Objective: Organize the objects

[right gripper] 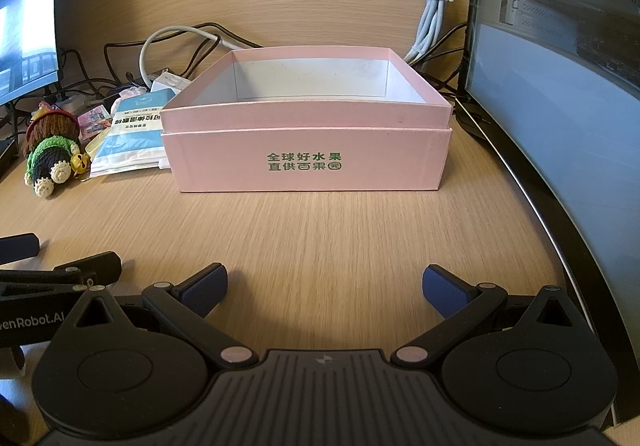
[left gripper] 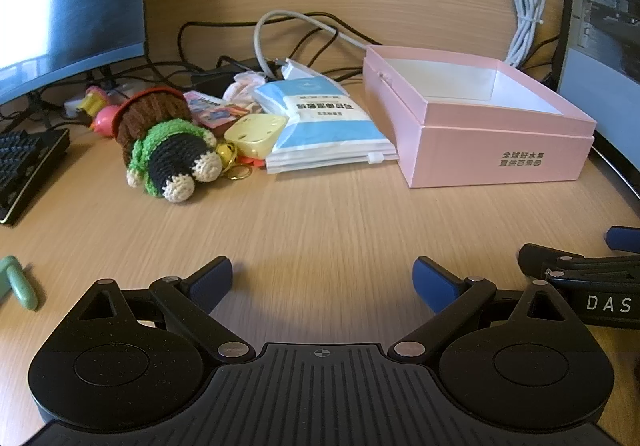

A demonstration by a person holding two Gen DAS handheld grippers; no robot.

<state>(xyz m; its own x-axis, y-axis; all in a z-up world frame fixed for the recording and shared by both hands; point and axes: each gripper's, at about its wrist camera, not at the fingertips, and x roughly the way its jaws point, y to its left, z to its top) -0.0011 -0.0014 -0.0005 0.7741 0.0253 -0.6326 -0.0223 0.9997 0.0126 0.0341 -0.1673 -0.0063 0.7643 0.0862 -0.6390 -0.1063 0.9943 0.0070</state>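
An open pink box [left gripper: 496, 150] [right gripper: 308, 162] with a white inside stands on the wooden desk, nothing visible in it. Left of it lies a pile: a blue-and-white pouch [left gripper: 324, 122] [right gripper: 132, 138], a pale yellow case [left gripper: 256, 134], a crocheted green, black and brown doll [left gripper: 168, 146] [right gripper: 50, 154] with a gold bell, and a pink toy [left gripper: 102, 114]. My left gripper [left gripper: 322, 282] hangs open over bare desk, short of the pile. My right gripper [right gripper: 324, 286] is open too, facing the box front. Each sees the other's fingers at its frame edge.
A monitor [left gripper: 68, 6] and keyboard [left gripper: 24, 170] stand at the left, another screen [right gripper: 560, 94] at the right. Black and white cables [left gripper: 528, 18] run along the back wall. A pale green object [left gripper: 20, 286] lies at the near left. Bare wood spans the front.
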